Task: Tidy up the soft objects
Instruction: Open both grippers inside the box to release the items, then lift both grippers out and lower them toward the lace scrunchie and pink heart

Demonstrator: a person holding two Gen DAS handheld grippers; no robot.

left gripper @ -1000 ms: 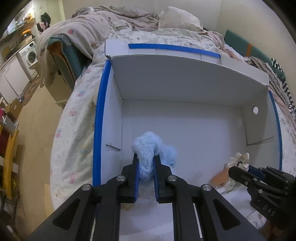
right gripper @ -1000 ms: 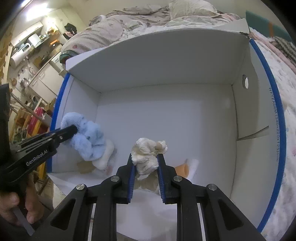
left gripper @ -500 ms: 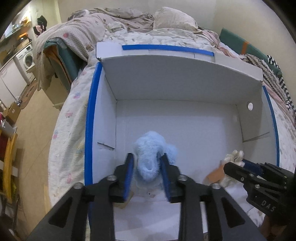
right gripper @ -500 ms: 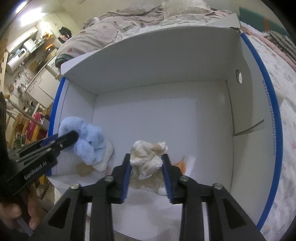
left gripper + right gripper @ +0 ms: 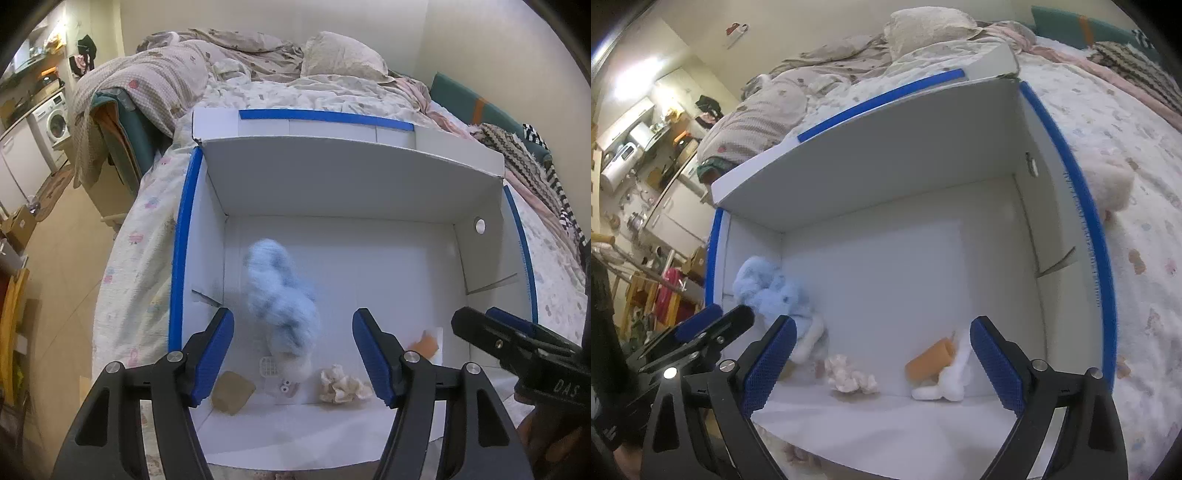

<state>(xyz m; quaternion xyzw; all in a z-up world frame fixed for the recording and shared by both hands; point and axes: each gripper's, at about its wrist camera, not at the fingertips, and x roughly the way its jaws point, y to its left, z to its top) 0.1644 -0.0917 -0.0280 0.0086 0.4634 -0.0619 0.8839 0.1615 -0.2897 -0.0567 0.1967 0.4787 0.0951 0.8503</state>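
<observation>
left gripper (image 5: 293,350) released | right gripper (image 5: 882,360) released | blue plush (image 5: 280,295) fluffy, motion-blurred, in box (image 5: 351,195)

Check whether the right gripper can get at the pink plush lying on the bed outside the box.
Probably yes: the pink plush lies uncovered on the bedspread just beyond the box's right wall, and the right gripper is open and empty.

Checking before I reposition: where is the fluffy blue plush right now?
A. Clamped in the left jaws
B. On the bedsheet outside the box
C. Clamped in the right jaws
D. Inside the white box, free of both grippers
D: the blue plush sits inside the white box near its left wall, while the left gripper and the right gripper both have their jaws spread wide with nothing between them.
</observation>
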